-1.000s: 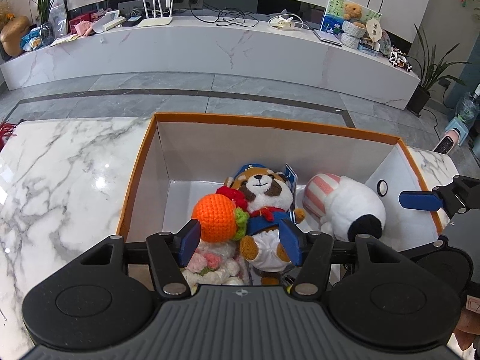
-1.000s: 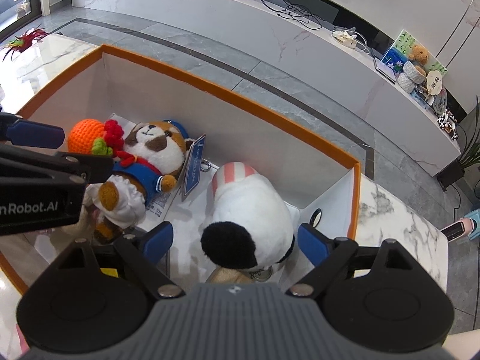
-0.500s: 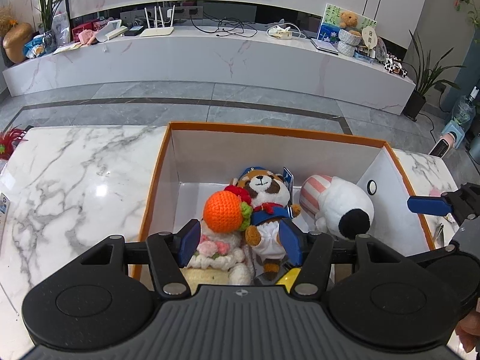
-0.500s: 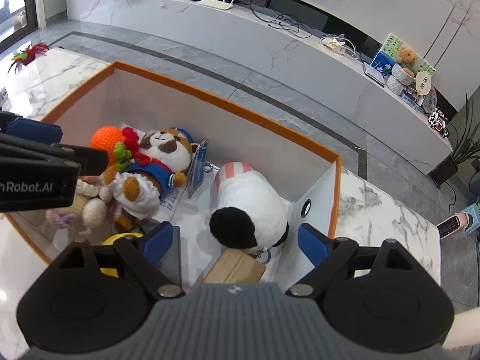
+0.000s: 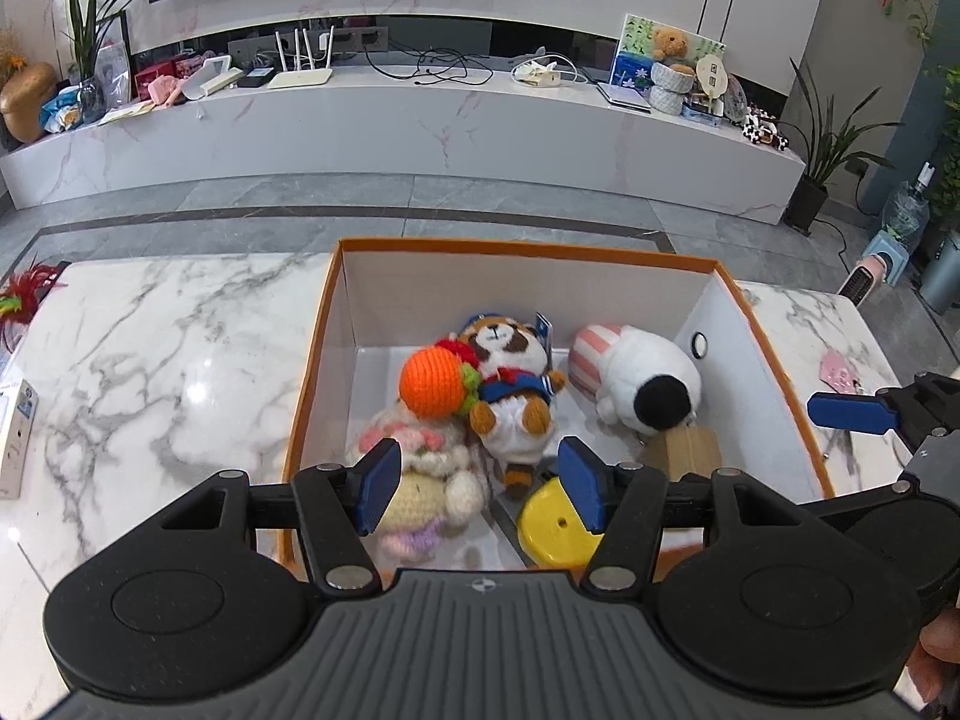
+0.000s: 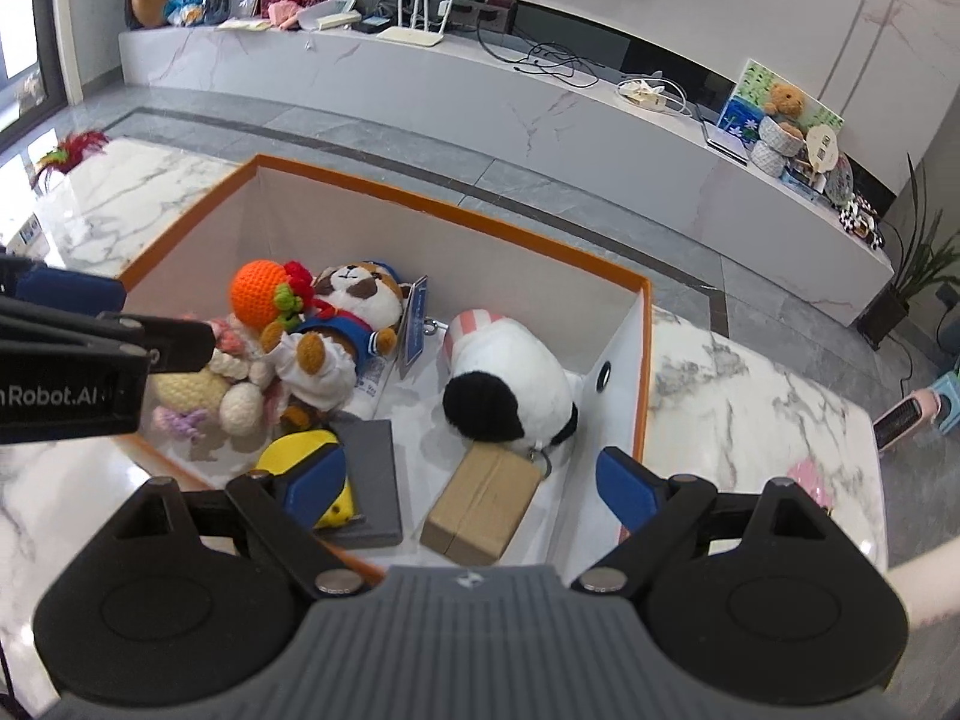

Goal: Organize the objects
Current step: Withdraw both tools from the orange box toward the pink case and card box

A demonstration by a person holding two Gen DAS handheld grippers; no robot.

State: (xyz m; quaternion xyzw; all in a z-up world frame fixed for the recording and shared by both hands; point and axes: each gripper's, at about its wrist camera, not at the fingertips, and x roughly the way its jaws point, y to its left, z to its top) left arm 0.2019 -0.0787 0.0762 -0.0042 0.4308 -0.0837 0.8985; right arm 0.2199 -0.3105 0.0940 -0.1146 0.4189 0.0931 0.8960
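An orange-rimmed white box (image 5: 516, 249) (image 6: 456, 216) stands on the marble table. Inside lie an orange crocheted toy (image 5: 431, 381) (image 6: 259, 289), a sailor raccoon plush (image 5: 510, 372) (image 6: 354, 306), a white and black plush (image 5: 648, 384) (image 6: 510, 378), a cream crocheted doll (image 5: 420, 480) (image 6: 198, 387), a yellow object (image 5: 552, 525) (image 6: 300, 450), a cardboard block (image 5: 690, 450) (image 6: 486, 507) and a grey slab (image 6: 372, 480). My left gripper (image 5: 479, 483) is open and empty above the box's near side. My right gripper (image 6: 474, 480) is open and empty above the box's near right.
A white packet (image 5: 18, 444) lies at the table's left edge, a red feather item (image 5: 24, 294) at far left, a pink item (image 5: 840, 369) right of the box. A long marble TV bench (image 5: 420, 126) with clutter stands across the grey floor.
Both grippers have pulled back and up from the box, still open. More of the box's contents now show, including the yellow object, cardboard block and grey slab.
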